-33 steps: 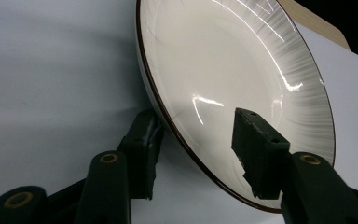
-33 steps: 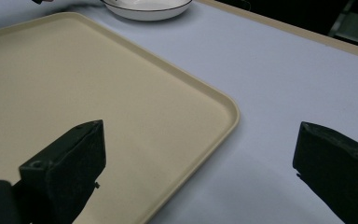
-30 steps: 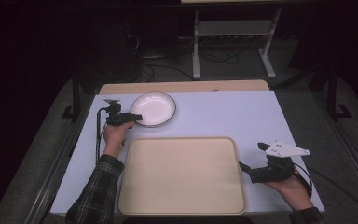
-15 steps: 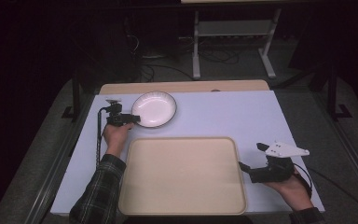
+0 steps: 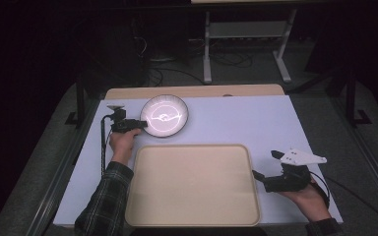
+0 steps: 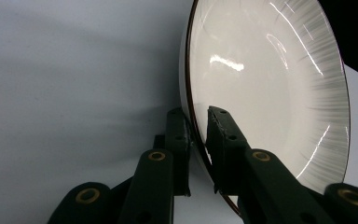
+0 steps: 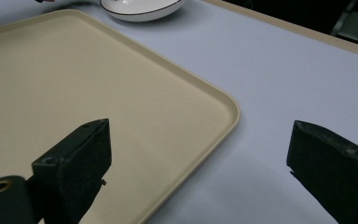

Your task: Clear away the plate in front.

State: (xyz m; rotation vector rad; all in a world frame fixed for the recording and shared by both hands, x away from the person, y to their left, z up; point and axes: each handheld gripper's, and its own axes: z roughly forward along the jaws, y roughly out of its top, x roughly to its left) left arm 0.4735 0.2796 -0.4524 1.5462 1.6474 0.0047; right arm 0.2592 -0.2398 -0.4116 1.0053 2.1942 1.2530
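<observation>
A white plate [image 5: 165, 115] with a thin dark rim lies at the back left of the pale table. My left gripper [image 5: 140, 125] reaches in from the plate's left side. In the left gripper view, the left gripper [image 6: 198, 123] is shut on the rim of the plate [image 6: 265, 84], one jaw under it and one inside. A beige tray [image 5: 192, 184] lies empty at the front centre. My right gripper [image 5: 258, 177] rests open just off the tray's right edge. In the right gripper view, the right gripper [image 7: 200, 154] straddles a corner of the tray [image 7: 74, 93] with its jaws wide apart.
The table [image 5: 256, 123] has a wooden strip [image 5: 192, 91] along its far edge. Beyond that stand the legs of a metal frame [image 5: 246, 54] on a dark floor. The plate [image 7: 140, 9] shows past the tray's far edge in the right gripper view.
</observation>
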